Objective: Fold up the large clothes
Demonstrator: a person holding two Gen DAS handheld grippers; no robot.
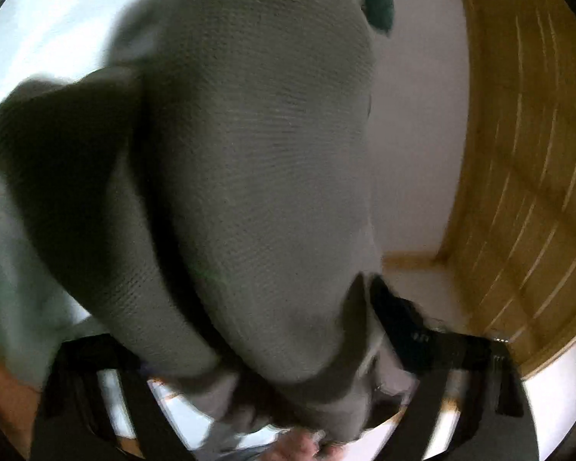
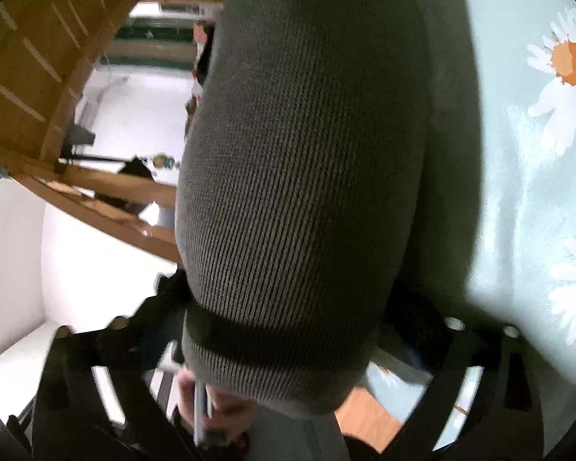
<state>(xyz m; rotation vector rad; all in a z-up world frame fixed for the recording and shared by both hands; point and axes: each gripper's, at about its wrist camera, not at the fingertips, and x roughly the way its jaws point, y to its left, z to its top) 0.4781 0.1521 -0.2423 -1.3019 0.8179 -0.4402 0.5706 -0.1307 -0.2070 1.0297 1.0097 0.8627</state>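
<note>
Our grey knit sweater (image 1: 249, 173) (image 2: 299, 192) drapes over both claws, left claw (image 1: 288, 395) and right claw (image 2: 284, 376), each clenched on it; no writing shows.

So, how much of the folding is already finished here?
Done: both grippers appear to have picked up the grey knit garment, which hangs from each. In hand: it drapes in the air above the daisy-print sheet. No fold is visible yet; laying it flat and folding remain.

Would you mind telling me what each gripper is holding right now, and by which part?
Both hold the same grey knit garment. The left gripper and the right gripper each pinch a bunched edge; which part of it cannot be told. The garment hangs over the daisy-print sheet.
</note>
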